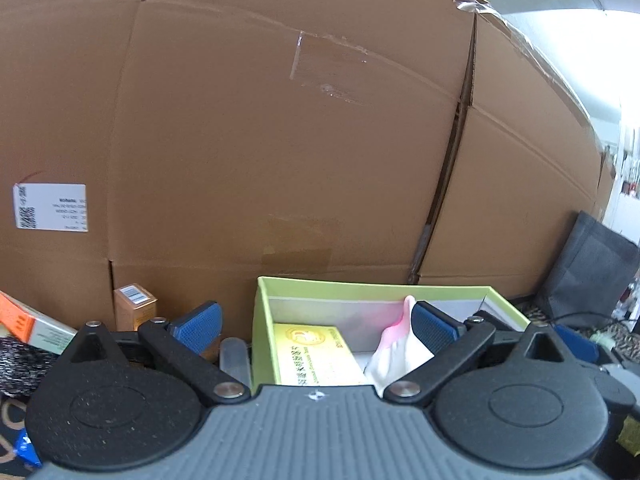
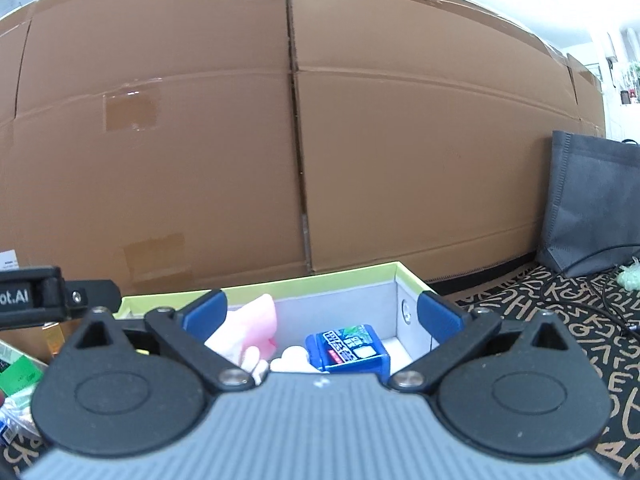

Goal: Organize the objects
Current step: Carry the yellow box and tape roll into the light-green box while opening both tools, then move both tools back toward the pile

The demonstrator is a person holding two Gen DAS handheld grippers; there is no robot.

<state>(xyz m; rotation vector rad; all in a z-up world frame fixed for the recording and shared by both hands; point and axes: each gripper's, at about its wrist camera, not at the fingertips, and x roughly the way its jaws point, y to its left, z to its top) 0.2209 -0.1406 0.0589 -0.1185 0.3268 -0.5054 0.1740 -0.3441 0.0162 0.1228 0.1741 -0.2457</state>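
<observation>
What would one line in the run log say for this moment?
left gripper: open, empty | right gripper: open, empty | green box: holds yellow packet, pink-white item, blue pack

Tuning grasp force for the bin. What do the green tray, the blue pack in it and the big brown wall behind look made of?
Green tray: looks like paperboard, matte lime outside, grey-white inside, with crisp folded corners.
Blue pack: probably a glossy printed carton or plastic case; the shine leaves it open.
Brown wall: corrugated cardboard boxes, matte, with flap seams and tape patches.
</observation>
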